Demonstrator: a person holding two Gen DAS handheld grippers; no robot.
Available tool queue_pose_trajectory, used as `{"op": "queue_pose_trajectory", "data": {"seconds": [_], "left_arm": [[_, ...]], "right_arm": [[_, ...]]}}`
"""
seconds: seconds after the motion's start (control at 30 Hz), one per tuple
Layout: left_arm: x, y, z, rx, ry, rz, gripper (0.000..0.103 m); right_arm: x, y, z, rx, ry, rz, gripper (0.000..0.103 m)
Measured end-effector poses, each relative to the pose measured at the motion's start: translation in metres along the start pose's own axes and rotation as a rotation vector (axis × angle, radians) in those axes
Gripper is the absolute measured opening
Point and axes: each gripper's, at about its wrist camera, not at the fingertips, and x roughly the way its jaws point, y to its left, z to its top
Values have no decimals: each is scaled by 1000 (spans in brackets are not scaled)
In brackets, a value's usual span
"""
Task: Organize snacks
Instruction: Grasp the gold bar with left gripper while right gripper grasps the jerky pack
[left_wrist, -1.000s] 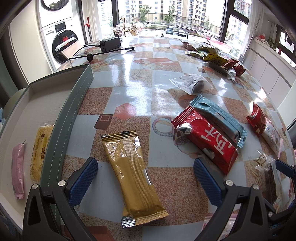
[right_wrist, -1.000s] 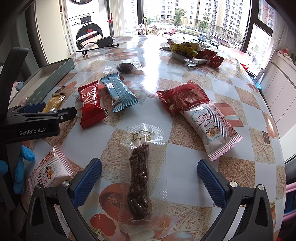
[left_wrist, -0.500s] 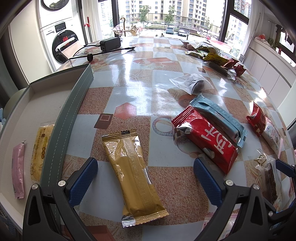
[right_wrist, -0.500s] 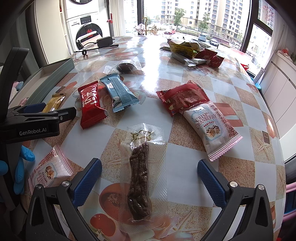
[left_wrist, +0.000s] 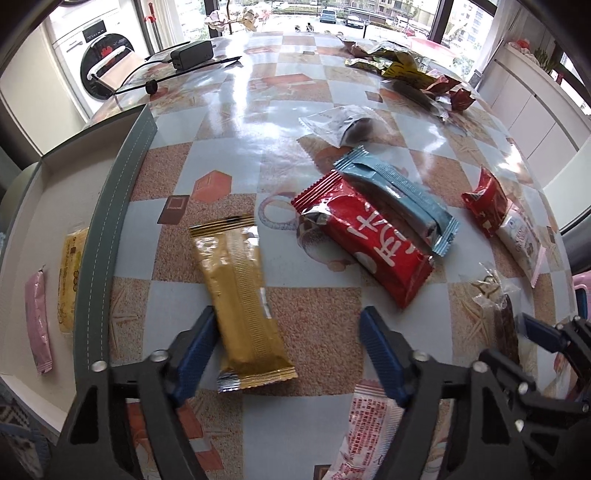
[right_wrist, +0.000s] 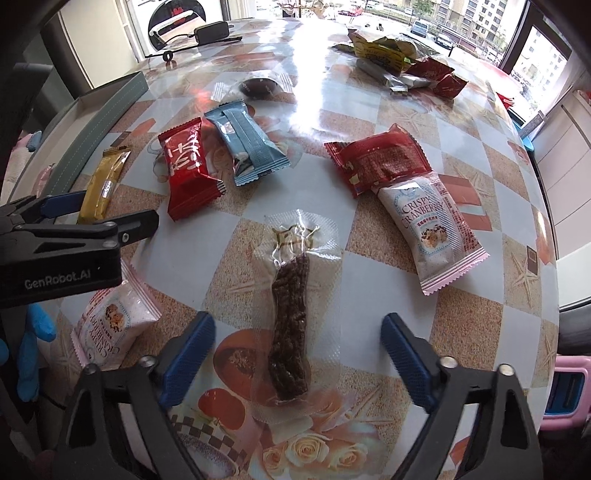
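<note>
The gold snack bar (left_wrist: 242, 302) lies on the table (left_wrist: 229, 122), long axis running away from the left gripper (left_wrist: 291, 354), whose jaws have just been closing and stand half open, left pad touching it. The right gripper (right_wrist: 295, 354), likewise narrowing, straddles the clear-wrapped brown stick (right_wrist: 291, 325) lengthwise, pads apart from it.

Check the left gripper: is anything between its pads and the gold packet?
Nothing visible. The left gripper has just been closing around the gold packet; its left pad is at the wrapper's edge, and only bare table lies between the wrapper and the right pad.
</note>
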Motion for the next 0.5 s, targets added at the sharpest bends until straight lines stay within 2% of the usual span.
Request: {"op": "queue_pose_trajectory", "data": {"seconds": [0.03, 0.1, 0.13, 0.2, 0.23, 0.37, 0.5], "left_arm": [[-2, -1, 1, 10, -4, -7, 44], [-4, -2, 1, 19, 0, -38, 28], [-5, -1, 1, 10, 7, -72, 25], [-9, 3, 0, -25, 13, -154, 24], [-14, 5, 0, -37, 5, -171, 24], [-45, 11, 2, -34, -73, -192, 24], [-79, 34, 7, -54, -144, -195, 24]], "right_arm": [[-3, -2, -1, 9, -3, 6, 39], [-5, -9, -2, 41, 0, 35, 38], [-5, -12, -1, 51, 0, 43, 38], [-11, -18, 0, 85, -9, 97, 38], [-15, -21, 2, 103, -15, 127, 38], [-38, -15, 16, 114, -56, 192, 38], [-54, 12, 39, 75, -80, 246, 38]]}}
